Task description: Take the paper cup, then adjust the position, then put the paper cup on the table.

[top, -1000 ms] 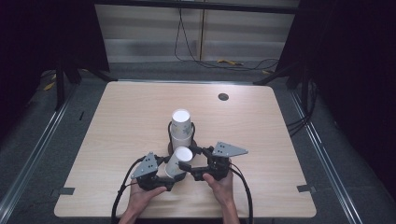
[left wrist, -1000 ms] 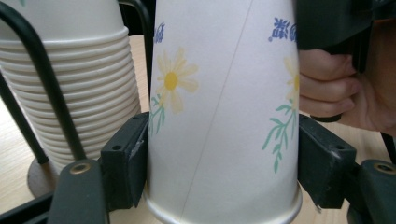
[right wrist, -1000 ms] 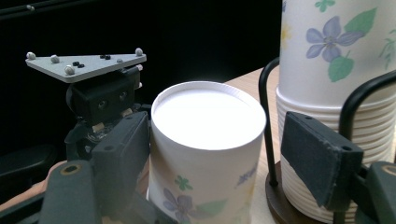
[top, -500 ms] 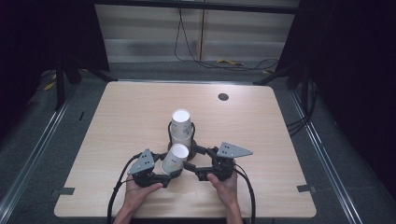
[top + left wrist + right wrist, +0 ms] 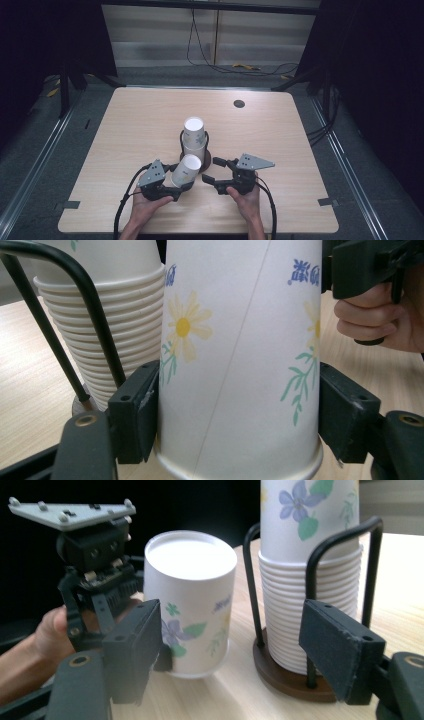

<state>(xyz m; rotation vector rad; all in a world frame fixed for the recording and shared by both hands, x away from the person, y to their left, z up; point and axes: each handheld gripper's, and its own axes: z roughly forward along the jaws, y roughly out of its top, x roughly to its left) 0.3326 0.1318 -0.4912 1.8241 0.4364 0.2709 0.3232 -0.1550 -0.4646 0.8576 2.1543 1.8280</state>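
A stack of flowered paper cups (image 5: 194,132) stands in a black wire holder (image 5: 206,159) at the table's middle. In front of it my left gripper (image 5: 181,181) is shut on a single paper cup (image 5: 186,169), held base up. In the left gripper view both pads (image 5: 135,415) press the cup's sides (image 5: 235,350), with the stack (image 5: 120,320) just to the left. My right gripper (image 5: 212,171) stands open just right of that cup, jaws pointing at it and apart from it. In the right gripper view the held cup (image 5: 192,600) and the stack (image 5: 310,580) lie beyond its open jaws.
The light wooden table (image 5: 125,130) has a small dark round grommet (image 5: 239,104) at the back right. Cables (image 5: 235,65) lie on the floor behind the table. Dark curtains and rails flank both sides.
The held cup and the left gripper have edged slightly left, away from the right gripper. Little else differs.
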